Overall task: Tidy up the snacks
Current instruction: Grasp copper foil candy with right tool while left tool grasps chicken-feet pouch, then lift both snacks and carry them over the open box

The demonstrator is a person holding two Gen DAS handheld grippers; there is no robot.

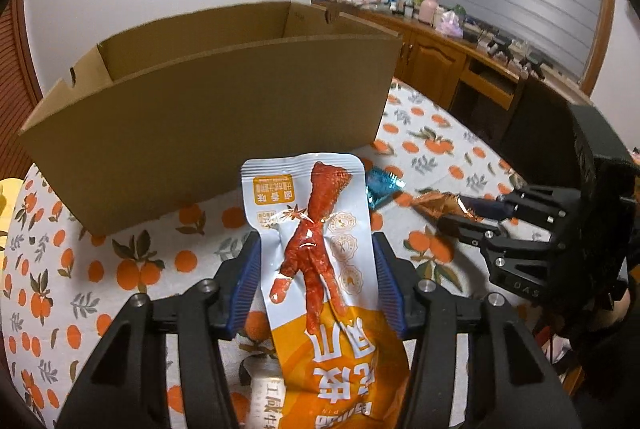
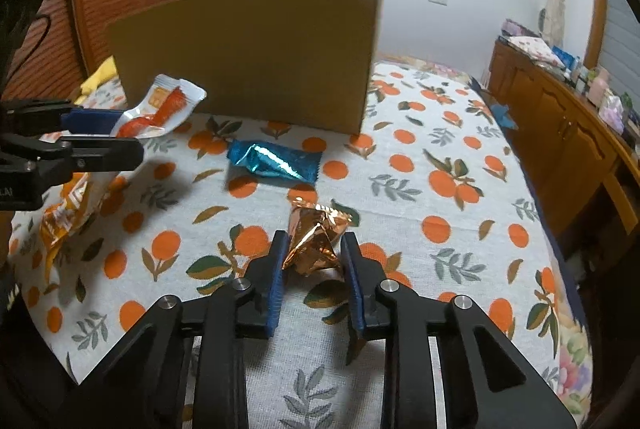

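Both grippers grasping snacks.
Left gripper clamps chicken-foot packet — right gripper pinches copper wrapper before cardboard box.

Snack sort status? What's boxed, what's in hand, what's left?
Done: nothing visibly boxed; the cardboard box interior that shows is bare.
In hand: the left hand-held gripper is shut on the chicken-foot pack, lifted off the tablecloth. The right hand-held gripper straddles the copper wrapper, grip not confirmed.
Left: the blue wrapper lies loose before the box.
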